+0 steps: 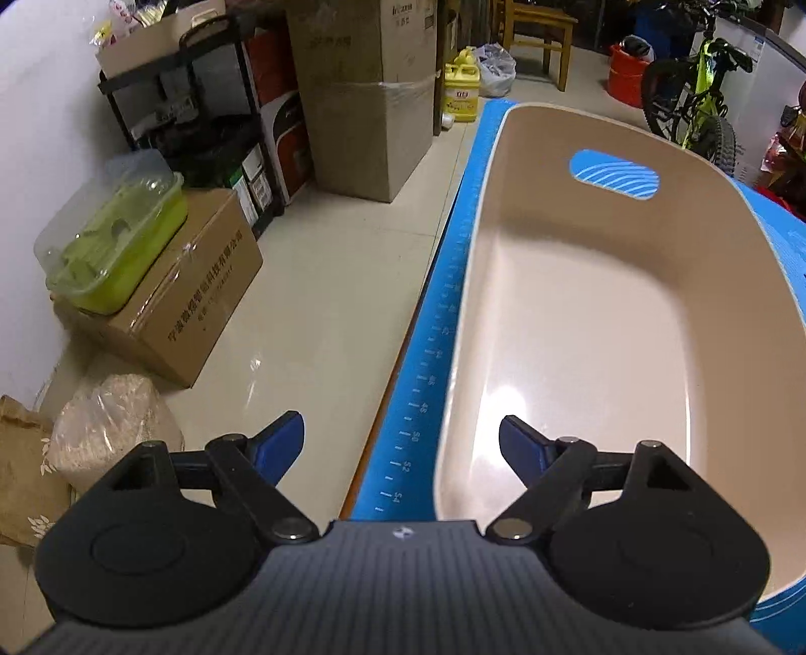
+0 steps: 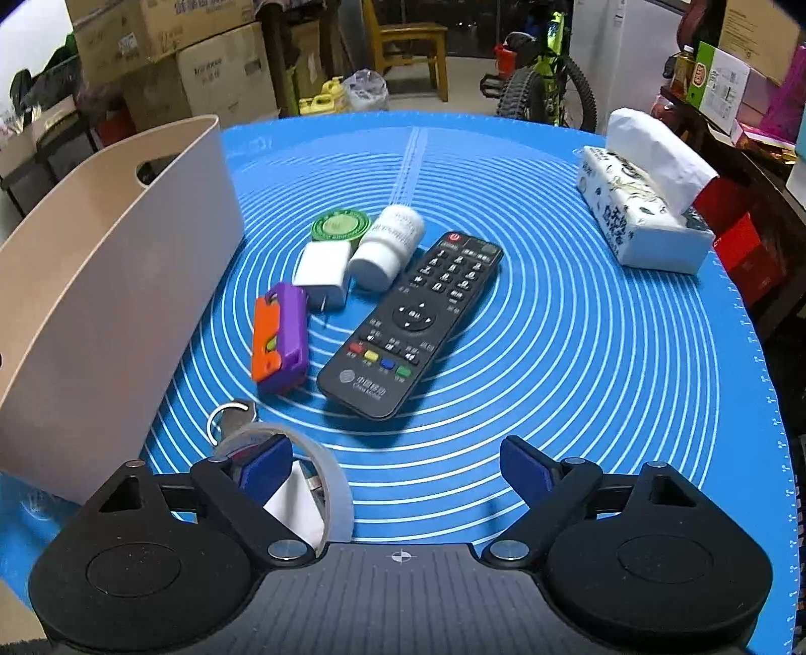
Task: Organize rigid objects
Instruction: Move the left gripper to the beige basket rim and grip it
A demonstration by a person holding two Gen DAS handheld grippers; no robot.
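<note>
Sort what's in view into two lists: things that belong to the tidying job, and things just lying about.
Part of the job:
remote control
white bottle
white charger plug
orange and purple block
green round tin
tape roll
key ring
beige bin

Just lying about:
tissue pack
bicycle
cardboard boxes
wooden chair
</note>
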